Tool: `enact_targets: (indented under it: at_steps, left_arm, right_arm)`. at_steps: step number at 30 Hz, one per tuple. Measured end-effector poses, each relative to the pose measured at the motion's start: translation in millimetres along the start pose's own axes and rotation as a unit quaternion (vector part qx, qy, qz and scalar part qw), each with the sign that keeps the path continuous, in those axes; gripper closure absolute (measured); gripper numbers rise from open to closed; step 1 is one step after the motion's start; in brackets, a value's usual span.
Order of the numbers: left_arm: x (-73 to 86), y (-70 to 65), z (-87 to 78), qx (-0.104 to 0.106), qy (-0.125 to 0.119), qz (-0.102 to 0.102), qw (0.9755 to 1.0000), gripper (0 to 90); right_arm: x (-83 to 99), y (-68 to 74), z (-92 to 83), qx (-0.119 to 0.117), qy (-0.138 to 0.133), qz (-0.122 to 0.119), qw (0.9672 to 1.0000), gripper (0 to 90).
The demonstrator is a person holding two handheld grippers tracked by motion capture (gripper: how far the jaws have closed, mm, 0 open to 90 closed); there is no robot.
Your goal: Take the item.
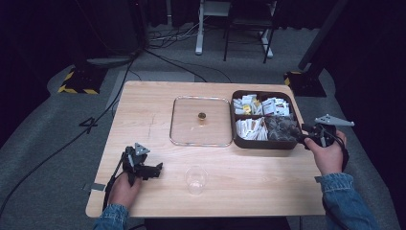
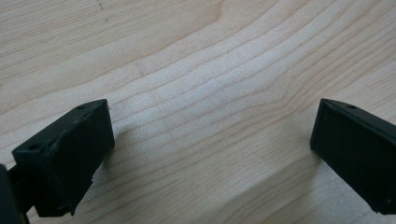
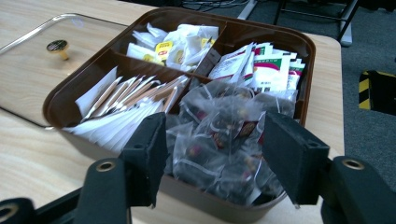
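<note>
A brown box [image 1: 264, 143] [image 3: 60, 105] with four compartments stands at the table's right side. Its near right compartment holds clear pouches of dark tea [image 1: 282, 128] [image 3: 219, 154]. My right gripper [image 1: 302, 139] [image 3: 215, 126] hovers just above that compartment at the box's near right corner, jaws open, pads clear of the pouches. My left gripper [image 1: 158, 167] [image 2: 212, 130] rests low over bare wood at the front left, open with nothing between its jaws. A clear glass cup [image 1: 196, 179] stands near the front middle.
The box's clear lid [image 1: 186, 127] [image 3: 28, 79] with a gold knob [image 1: 202, 116] [image 3: 57, 46] lies flat left of the box. White sachets [image 3: 126, 107], yellow-labelled bags [image 3: 173, 44] and green-and-white packets [image 3: 271, 70] fill the other compartments. Table edge runs just right of the box.
</note>
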State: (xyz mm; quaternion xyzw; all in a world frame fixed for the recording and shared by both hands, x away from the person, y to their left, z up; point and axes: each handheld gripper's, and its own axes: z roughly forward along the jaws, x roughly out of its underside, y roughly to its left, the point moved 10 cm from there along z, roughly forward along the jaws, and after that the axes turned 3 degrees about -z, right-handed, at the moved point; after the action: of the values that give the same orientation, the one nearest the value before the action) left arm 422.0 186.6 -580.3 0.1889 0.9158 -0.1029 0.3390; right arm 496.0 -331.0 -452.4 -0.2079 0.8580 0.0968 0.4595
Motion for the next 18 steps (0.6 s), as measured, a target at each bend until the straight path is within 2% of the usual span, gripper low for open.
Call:
enact_targets:
  at_steps: [7, 12, 18]
  left_arm:
    - [0.0, 0.0, 0.0, 0.0, 0.0, 0.0, 1.0, 0.0]
    - [0.0, 0.0, 0.0, 0.0, 0.0, 0.0, 1.0, 0.0]
    - [0.0, 0.0, 0.0, 0.0, 0.0, 0.0, 1.0, 0.0]
  right_arm:
    - [-8.9, -9.0, 14.3, -0.004, 0.005, 0.001, 1.0, 45.9]
    - [-9.1, -14.4, 30.1, 0.002, 0.026, -0.006, 0.9996, 46.9]
    - [-6.3, -19.7, 45.5, -0.002, 0.037, 0.009, 0.9993, 44.6]
